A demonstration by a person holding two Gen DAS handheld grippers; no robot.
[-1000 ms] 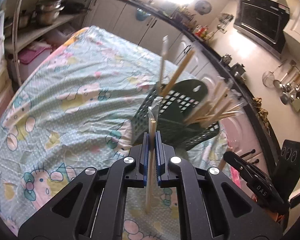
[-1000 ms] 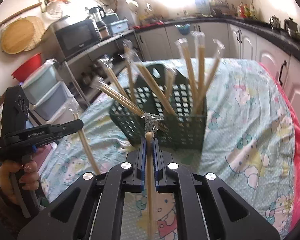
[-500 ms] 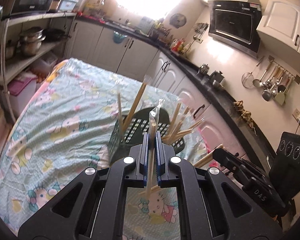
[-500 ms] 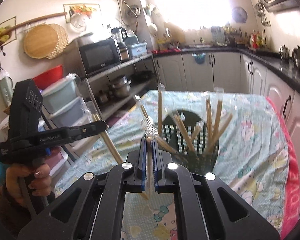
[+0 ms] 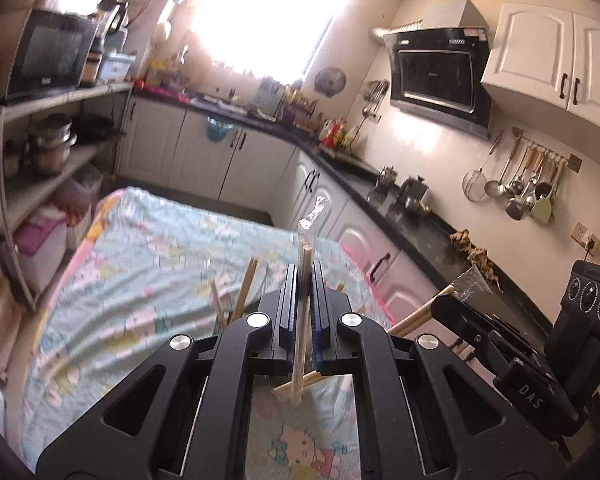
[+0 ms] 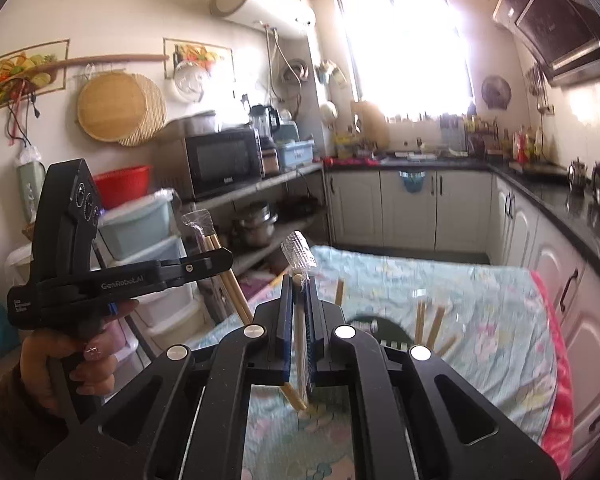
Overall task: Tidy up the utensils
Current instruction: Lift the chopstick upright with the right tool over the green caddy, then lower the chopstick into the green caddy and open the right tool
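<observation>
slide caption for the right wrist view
Right gripper shut on wrapped chopsticks above the table; left gripper grips another pair.

The green basket (image 6: 374, 330) is mostly hidden behind the right hand-held gripper (image 6: 299, 300); the tablecloth (image 5: 140, 264) is blurred.

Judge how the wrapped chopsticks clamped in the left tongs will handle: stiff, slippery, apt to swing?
The wrapped chopsticks look stiff: straight wood above and below the left tongs. Their glossy plastic sleeve may slide. Pinched mid-length, they could pivot if bumped.
</observation>
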